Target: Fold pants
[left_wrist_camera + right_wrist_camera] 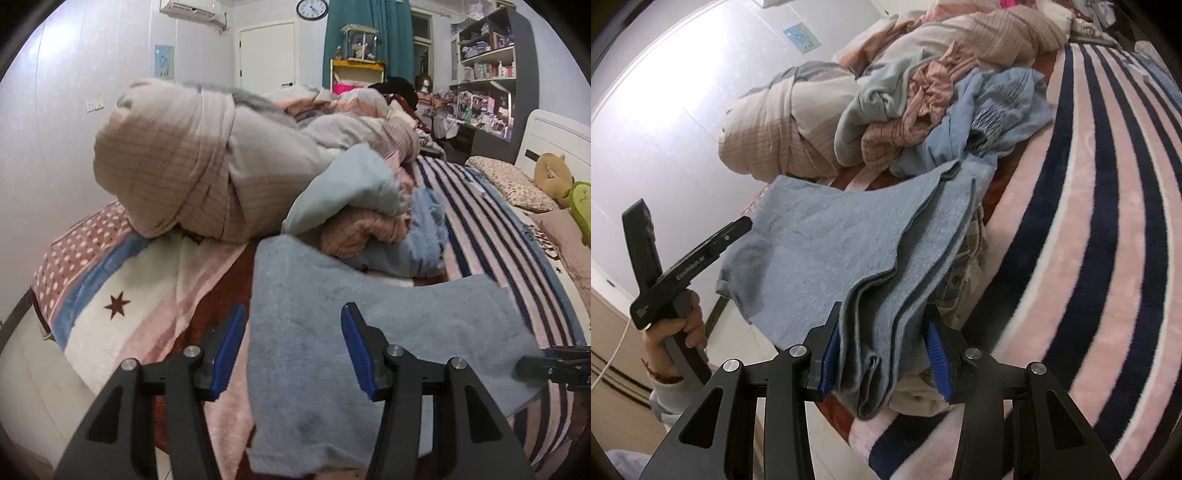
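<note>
Grey-blue pants (354,332) lie folded flat on the striped bed, near its front edge. My left gripper (293,350) is open, its blue pads either side of the pants' left part, just above the cloth. In the right wrist view the pants (842,254) show as stacked layers. My right gripper (882,354) has its jaws apart around the thick folded edge, the cloth filling the gap between the pads. The left gripper (738,225) shows there at the far side of the pants, held by a hand.
A pile of loose clothes (388,218) and a rolled quilt (192,162) lie behind the pants. The striped blanket (1089,221) stretches to the right. Pillows and soft toys (554,177) sit at the headboard. The bed edge and floor are to the left.
</note>
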`<state>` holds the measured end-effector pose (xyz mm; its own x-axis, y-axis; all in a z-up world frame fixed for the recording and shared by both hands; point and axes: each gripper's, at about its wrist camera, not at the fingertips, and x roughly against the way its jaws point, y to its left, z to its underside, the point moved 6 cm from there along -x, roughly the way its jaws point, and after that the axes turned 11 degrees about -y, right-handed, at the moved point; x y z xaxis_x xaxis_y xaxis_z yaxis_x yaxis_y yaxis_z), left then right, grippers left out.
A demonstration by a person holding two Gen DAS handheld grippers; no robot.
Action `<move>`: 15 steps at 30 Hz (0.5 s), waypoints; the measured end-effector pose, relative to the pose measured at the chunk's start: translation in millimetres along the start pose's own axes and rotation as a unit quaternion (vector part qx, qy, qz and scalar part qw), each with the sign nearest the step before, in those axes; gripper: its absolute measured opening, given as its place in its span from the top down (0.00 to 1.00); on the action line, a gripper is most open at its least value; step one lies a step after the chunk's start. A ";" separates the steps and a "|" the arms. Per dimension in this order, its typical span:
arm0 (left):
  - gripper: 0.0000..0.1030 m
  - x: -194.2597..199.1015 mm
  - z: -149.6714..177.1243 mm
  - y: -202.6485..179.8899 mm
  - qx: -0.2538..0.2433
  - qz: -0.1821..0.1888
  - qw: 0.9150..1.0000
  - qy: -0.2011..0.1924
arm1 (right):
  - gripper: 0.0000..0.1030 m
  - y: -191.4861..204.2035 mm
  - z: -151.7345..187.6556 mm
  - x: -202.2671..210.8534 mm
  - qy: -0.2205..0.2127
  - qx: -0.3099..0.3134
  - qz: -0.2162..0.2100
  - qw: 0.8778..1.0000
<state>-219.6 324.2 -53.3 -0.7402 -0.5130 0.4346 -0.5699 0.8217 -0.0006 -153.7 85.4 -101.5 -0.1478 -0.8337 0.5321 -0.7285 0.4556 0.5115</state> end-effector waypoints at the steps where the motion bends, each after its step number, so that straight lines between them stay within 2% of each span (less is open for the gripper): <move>1: 0.50 3.7 -2.5 -3.9 -0.001 0.003 1.000 -0.004 | 0.64 -0.2 -0.8 5.3 -0.005 0.000 0.000 1.000; 8: 0.45 27.2 -14.2 -63.1 -0.018 0.057 0.998 -0.023 | 0.54 -4.5 -2.6 45.9 -0.044 0.011 0.016 0.999; 12: 0.37 38.7 -15.1 -106.7 -0.038 0.090 0.995 -0.034 | 0.39 -13.0 1.2 75.1 -0.071 0.032 0.045 0.996; 15: 0.37 46.4 -14.2 -140.8 -0.050 0.115 0.991 -0.038 | 0.37 -23.8 4.8 94.6 -0.088 0.051 0.073 0.992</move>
<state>-168.7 188.2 -20.2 -0.8731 -0.3236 0.3646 -0.3476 0.9376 -0.0003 -153.5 -5.8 -66.6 -0.3656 -0.8065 0.4647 -0.7526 0.5499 0.3623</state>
